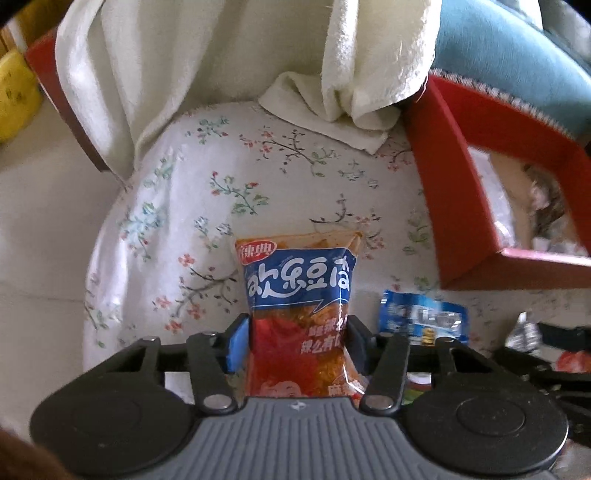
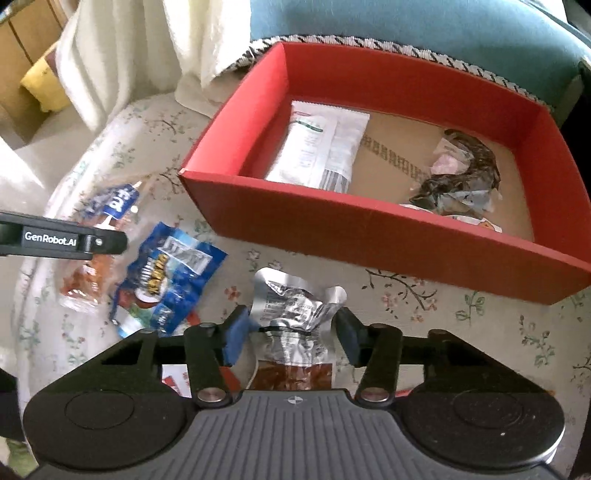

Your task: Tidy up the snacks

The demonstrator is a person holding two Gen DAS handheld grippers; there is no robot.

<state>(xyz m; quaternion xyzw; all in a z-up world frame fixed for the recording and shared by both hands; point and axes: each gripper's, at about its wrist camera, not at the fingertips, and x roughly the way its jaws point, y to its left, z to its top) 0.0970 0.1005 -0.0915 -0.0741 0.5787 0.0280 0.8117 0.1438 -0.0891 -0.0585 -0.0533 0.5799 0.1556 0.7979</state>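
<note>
An orange-and-blue snack packet (image 1: 295,291) stands upright on the floral cloth (image 1: 184,206). My left gripper (image 1: 298,343) is shut on its lower half, with a pad pressed against each side. A crumpled silver foil packet (image 2: 295,306) lies on the same cloth, and my right gripper (image 2: 291,338) is shut on it, pads touching both edges. A blue snack packet (image 2: 170,273) lies loose to the left of it and shows in the left wrist view as the blue packet (image 1: 424,317). The red box (image 2: 369,236) sits just beyond and holds a white packet (image 2: 317,147) and a dark crumpled packet (image 2: 461,177).
White towels (image 1: 166,74) hang behind the cloth-covered seat. A blue cushion (image 2: 406,26) lies behind the box. The box's red corner (image 1: 461,192) stands at the right of the left view. A yellow object (image 1: 14,99) sits at far left. The left tool's black housing (image 2: 55,240) juts in.
</note>
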